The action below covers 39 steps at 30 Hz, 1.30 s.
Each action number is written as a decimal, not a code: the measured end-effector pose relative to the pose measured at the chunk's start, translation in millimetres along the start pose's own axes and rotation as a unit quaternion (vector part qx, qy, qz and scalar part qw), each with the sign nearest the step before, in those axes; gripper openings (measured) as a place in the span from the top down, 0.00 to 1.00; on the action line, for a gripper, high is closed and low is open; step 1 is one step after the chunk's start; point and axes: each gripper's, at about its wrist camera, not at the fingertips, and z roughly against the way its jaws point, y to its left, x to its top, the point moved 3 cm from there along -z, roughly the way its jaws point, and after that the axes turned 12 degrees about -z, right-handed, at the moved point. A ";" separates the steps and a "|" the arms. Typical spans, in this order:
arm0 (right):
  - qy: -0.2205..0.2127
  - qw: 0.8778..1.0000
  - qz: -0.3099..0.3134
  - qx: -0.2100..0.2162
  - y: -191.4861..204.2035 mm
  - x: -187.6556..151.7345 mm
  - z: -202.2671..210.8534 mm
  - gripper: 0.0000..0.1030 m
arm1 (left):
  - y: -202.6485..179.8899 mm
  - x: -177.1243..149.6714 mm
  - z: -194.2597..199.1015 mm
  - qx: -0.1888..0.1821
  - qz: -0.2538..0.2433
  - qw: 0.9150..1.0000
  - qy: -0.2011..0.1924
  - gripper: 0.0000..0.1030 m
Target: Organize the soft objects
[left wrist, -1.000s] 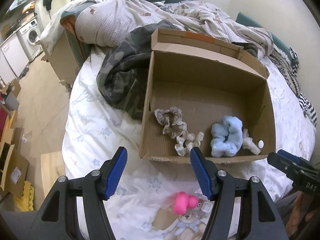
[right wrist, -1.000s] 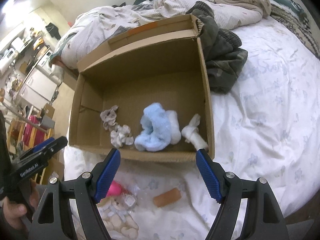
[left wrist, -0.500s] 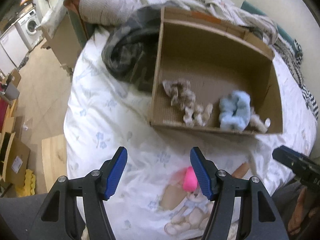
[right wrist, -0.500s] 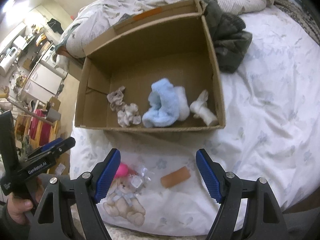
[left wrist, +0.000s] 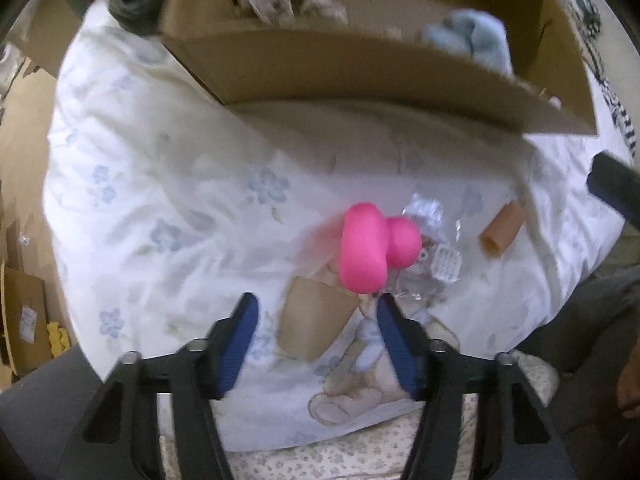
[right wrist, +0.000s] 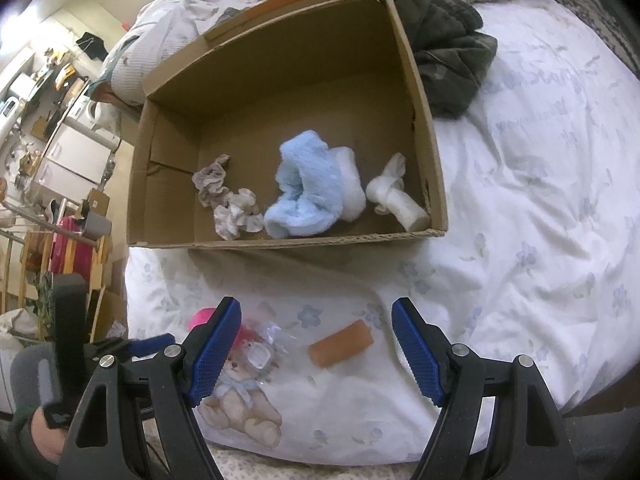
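Your left gripper (left wrist: 316, 312) hangs low over the white flower-printed bedsheet (left wrist: 160, 184), its blue-padded fingers (left wrist: 244, 340) spread apart with nothing between them. Just beyond the fingertips lies the bright pink soft squishy toy (left wrist: 366, 252), two rounded lobes joined side by side, resting on the sheet in front of the open brown cardboard box (left wrist: 360, 68). It sits on the near side of the box, apart from the box's front wall. Touching the pink toy on its right is a crumpled clear plastic wrapper (left wrist: 430, 240), and farther right, still in front of the box, lies a small tan cylinder-shaped soft piece (left wrist: 502, 228). A teddy bear printed on the sheet (left wrist: 360, 384) shows under your right finger. This view is blurred.

Your right gripper (right wrist: 316, 344) is also held wide, empty, above the sheet in front of the box (right wrist: 288, 240). In this view the tan cylinder (right wrist: 340, 346) lies between its fingers' line of sight, and the pink toy (right wrist: 206, 316) peeks out behind the left finger.

Inside the box, along its front wall, you have a grey-beige crumpled fabric scrunchie (right wrist: 212, 182), a paler crumpled cloth (right wrist: 238, 218) touching it, a fluffy light blue and white plush sock (right wrist: 312, 192) in the middle, and a white rolled cloth (right wrist: 394, 198) near the right corner. A dark green garment (right wrist: 444, 52) lies against the box's right side.
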 end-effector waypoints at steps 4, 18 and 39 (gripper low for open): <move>0.003 1.000 -0.006 -0.004 -3.1 1.0 -2.5 0.20 | -3.4 1.5 -10.8 0.001 -0.006 1.000 0.013 0.77; 0.120 0.991 -0.066 0.006 -27.2 -11.3 -45.1 0.29 | 26.1 10.6 69.9 0.022 0.064 0.990 -0.120 0.93; 0.104 0.994 -0.013 -0.022 -6.5 -6.5 -64.7 0.94 | 28.1 15.9 71.1 0.011 0.077 0.989 -0.128 0.93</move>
